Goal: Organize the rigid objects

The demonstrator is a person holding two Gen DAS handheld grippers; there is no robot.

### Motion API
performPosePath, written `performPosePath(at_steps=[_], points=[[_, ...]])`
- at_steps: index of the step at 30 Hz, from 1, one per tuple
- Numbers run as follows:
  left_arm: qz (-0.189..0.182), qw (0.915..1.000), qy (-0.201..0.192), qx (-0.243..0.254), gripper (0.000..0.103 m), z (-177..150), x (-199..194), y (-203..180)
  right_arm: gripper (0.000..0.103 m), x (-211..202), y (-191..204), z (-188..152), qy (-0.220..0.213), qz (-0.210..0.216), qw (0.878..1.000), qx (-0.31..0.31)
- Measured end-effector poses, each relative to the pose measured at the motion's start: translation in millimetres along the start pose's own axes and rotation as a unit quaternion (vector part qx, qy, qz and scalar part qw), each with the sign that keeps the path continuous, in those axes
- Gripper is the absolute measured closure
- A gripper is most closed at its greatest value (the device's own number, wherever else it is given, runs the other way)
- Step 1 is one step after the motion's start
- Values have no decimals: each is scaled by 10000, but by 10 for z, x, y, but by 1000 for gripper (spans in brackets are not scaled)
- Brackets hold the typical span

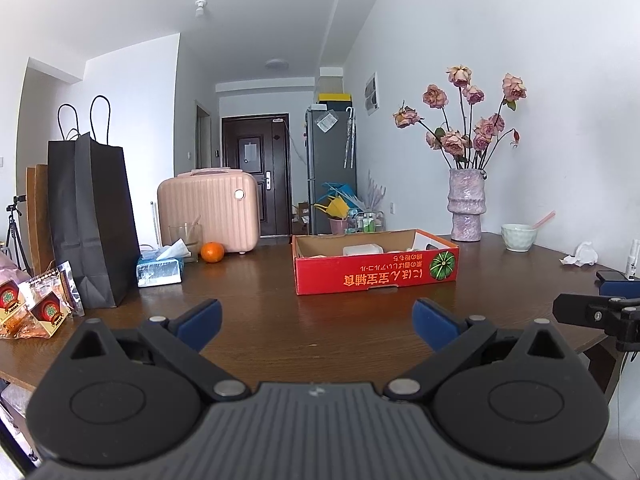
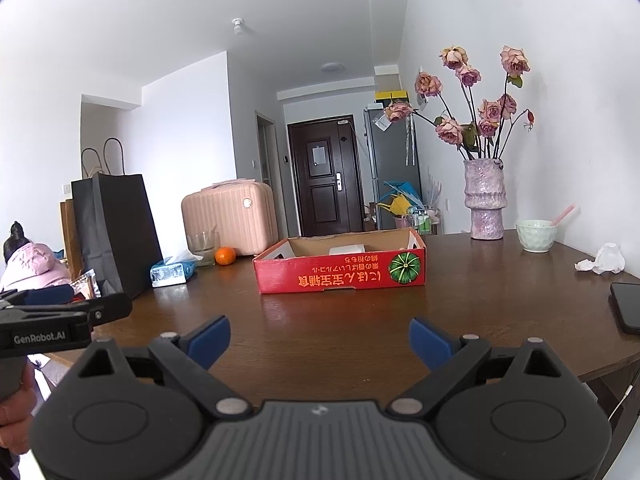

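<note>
Both the left gripper [image 1: 316, 322] and right gripper [image 2: 319, 338] hover spread and empty near the table [image 1: 340, 320] edge, the red box [image 1: 376, 270] already holding a few items, while the orange [image 1: 212, 252] far left, the bowl [image 1: 518, 237] and the phone [image 2: 628, 306] on the right lie outside it, so the work looks barely begun.

The left hand-held gripper [image 1: 316, 326] hangs with jaws wide apart over the bench [image 1: 260, 300], facing a red cardboard box [image 1: 376, 274].
</note>
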State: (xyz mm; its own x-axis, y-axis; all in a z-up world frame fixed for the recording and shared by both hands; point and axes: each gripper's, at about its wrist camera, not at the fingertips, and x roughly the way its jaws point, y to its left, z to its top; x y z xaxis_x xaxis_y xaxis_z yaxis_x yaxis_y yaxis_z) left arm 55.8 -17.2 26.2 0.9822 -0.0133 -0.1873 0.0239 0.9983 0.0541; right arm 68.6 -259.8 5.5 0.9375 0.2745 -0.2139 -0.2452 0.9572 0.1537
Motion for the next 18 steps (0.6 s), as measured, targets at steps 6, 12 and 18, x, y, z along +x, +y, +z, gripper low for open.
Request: performPosePath(at_steps=[6,12,18], points=[[-37,10000,2,27,0,-6,-3,-13,7,8,10,-17,-7,3,10000,-32],[-41,10000,4,42,0,-8,1,-19,7,9,13,-30,18,16,10000,-23],[-53,10000,2,31,0,-10,-3,-18,7,7,18,-38,31,22,10000,-33]])
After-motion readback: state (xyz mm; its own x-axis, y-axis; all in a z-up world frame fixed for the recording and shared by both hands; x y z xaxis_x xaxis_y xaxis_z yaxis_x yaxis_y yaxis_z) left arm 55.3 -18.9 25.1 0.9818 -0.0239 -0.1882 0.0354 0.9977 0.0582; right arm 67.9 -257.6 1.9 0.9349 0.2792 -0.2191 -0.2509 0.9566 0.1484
